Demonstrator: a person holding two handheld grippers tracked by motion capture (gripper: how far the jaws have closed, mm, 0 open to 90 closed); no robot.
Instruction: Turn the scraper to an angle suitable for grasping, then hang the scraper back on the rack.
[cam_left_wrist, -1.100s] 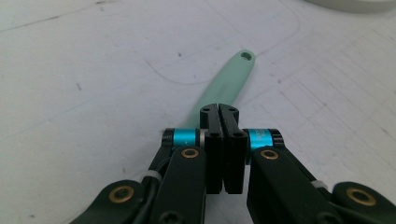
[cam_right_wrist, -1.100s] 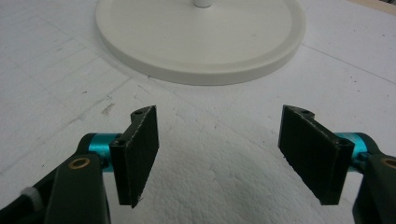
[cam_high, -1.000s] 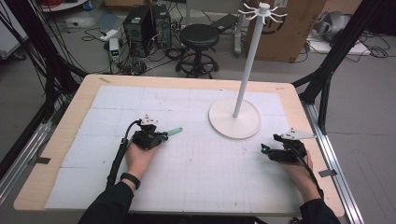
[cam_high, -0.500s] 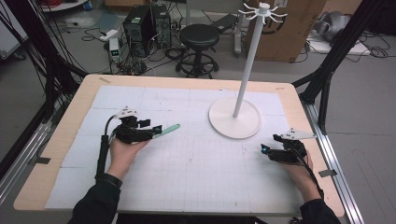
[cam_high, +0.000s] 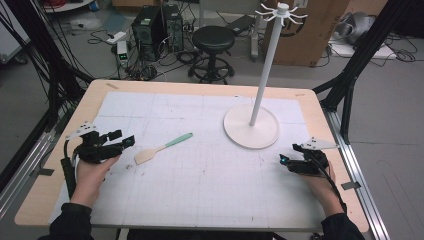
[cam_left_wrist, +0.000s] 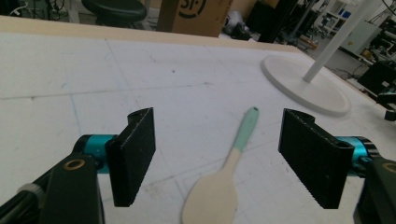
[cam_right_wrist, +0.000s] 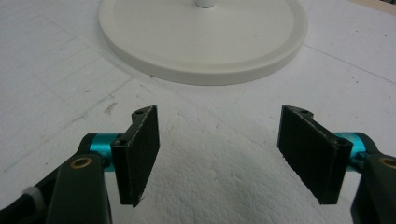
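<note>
A spatula (cam_high: 162, 148) with a cream blade and a teal handle lies flat on the white mat, handle pointing toward the stand. My left gripper (cam_high: 122, 138) is just to its left, apart from it, and its jaws have just been opening. In the left gripper view the spatula (cam_left_wrist: 224, 177) rests on the mat ahead, below the wide-open left gripper (cam_left_wrist: 219, 158), with no pad touching it. My right gripper (cam_high: 289, 154) rests near the right edge, open with nothing between its jaws. The right gripper (cam_right_wrist: 219, 154) faces the stand's base.
A white hook stand (cam_high: 251, 131) with a round base and a tall pole rises at the back right of the mat; its base (cam_right_wrist: 201, 37) is close ahead of the right gripper. A wooden table rim (cam_high: 200, 89) frames the mat.
The left gripper opened and let go of the spatula, then drew back to the left. The spatula stayed lying on the mat. The right hand has not moved.
</note>
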